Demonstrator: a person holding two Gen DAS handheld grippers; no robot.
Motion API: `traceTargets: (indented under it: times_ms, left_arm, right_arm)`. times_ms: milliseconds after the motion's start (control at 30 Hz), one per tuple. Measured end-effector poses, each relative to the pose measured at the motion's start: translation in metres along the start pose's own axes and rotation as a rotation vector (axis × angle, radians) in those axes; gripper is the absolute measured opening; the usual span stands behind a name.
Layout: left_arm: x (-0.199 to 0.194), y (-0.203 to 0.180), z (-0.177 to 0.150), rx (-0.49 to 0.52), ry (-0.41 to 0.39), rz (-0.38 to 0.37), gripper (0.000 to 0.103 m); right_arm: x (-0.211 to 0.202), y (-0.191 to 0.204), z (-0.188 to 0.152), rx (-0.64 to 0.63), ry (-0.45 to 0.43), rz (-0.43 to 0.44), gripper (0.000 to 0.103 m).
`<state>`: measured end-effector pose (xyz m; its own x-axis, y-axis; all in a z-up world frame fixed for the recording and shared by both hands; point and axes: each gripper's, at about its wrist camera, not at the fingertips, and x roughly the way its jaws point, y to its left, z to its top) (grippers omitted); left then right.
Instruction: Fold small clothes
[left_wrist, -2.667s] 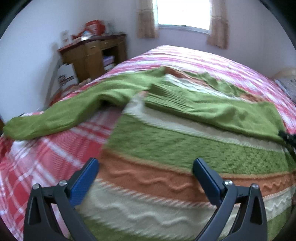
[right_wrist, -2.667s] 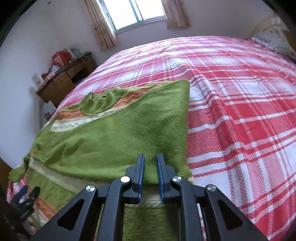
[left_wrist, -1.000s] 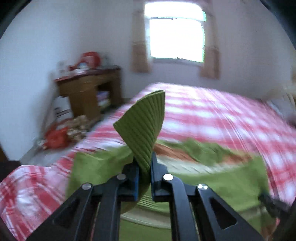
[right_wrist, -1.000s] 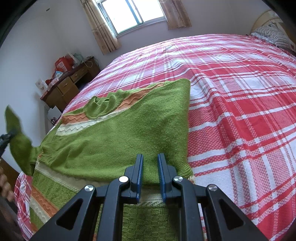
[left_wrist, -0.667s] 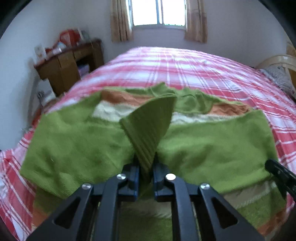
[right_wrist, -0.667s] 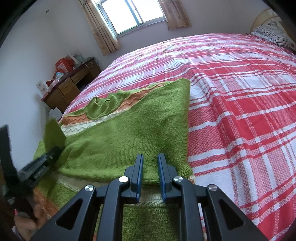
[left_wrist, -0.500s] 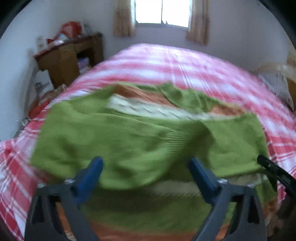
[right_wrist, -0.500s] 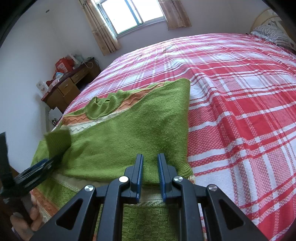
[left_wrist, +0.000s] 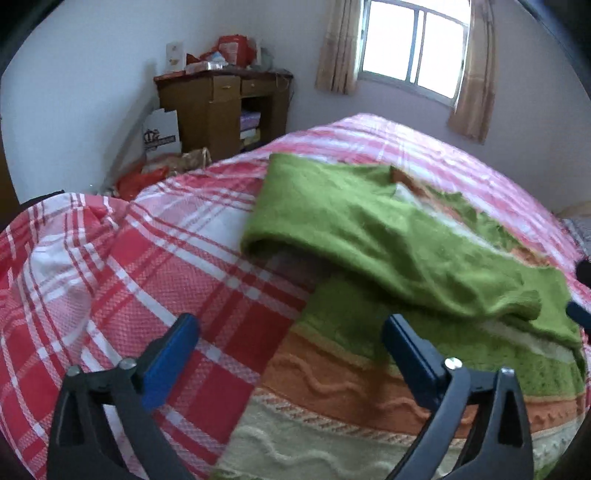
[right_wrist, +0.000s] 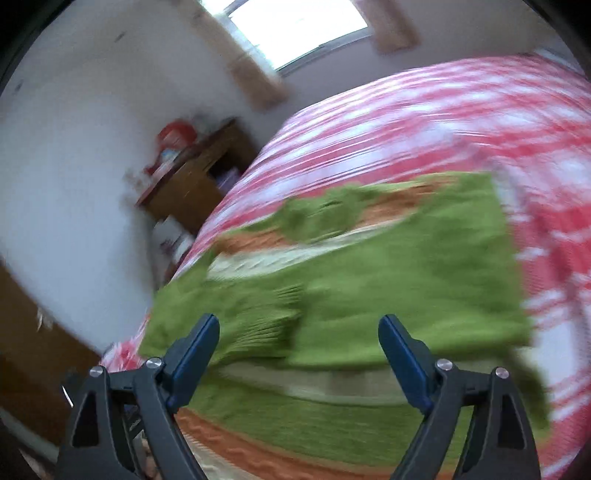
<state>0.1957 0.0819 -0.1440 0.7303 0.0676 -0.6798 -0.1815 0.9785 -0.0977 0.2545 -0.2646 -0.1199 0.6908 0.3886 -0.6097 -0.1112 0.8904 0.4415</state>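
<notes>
A knitted sweater (left_wrist: 369, 362) with green, orange and cream stripes lies flat on the bed. Both green sleeves are folded across its chest; the left sleeve (left_wrist: 351, 225) lies on top, its ribbed cuff toward the right. My left gripper (left_wrist: 291, 354) is open and empty, low over the sweater's left edge. My right gripper (right_wrist: 299, 347) is open and empty above the sweater (right_wrist: 369, 280). The right wrist view is blurred by motion.
The bed has a red, pink and white plaid cover (left_wrist: 110, 266). A wooden desk (left_wrist: 221, 107) with clutter on top stands by the wall at the left, with bags on the floor beside it. A curtained window (left_wrist: 410, 51) is behind the bed.
My left gripper carried the left sleeve over the sweater's chest, opened and let it go, then drew back left. My right gripper opened, let go of the sweater's right edge and lifted.
</notes>
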Motion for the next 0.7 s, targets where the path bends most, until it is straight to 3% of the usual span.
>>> traceTargets:
  times_ms: [67,100,133,200,267,300,333,400,600,700]
  left_arm:
    - [0.000,-0.008,-0.002,0.026,-0.004,0.027,0.103]
    - [0.001,-0.011,-0.002,0.028,-0.006,0.030,0.103]
    - [0.001,-0.011,-0.003,0.021,-0.008,0.022,0.103]
    - [-0.001,-0.007,-0.004,0.010,-0.013,0.006,0.103]
    - [-0.004,-0.003,-0.006,0.009,-0.016,0.006,0.103]
    - [-0.005,-0.005,-0.006,0.010,-0.017,0.008,0.103]
    - [-0.002,-0.001,-0.005,0.008,-0.017,0.006,0.103]
    - [0.001,0.003,-0.004,0.005,-0.019,0.002,0.103]
    - [0.001,0.004,-0.004,0.005,-0.018,0.003,0.103]
    - [0.001,0.004,-0.004,0.005,-0.019,0.002,0.103]
  right_arm:
    - [0.025,0.017,-0.002,-0.044,0.036,-0.038,0.087]
    - [0.038,0.024,-0.003,-0.059,0.059,-0.047,0.080]
    - [0.051,0.031,-0.006,-0.084,0.090,-0.069,0.064]
    - [0.072,0.045,-0.011,-0.168,0.128,-0.129,0.043]
    - [0.077,0.060,-0.015,-0.267,0.110,-0.201,0.031]
    - [0.079,0.064,-0.014,-0.283,0.119,-0.207,0.013]
    - [0.078,0.067,-0.011,-0.285,0.124,-0.213,0.006]
    - [0.068,0.076,0.003,-0.311,0.094,-0.210,0.005]
    - [-0.002,0.120,0.061,-0.399,-0.137,-0.158,0.005]
    - [-0.044,0.124,0.082,-0.415,-0.235,-0.155,0.005]
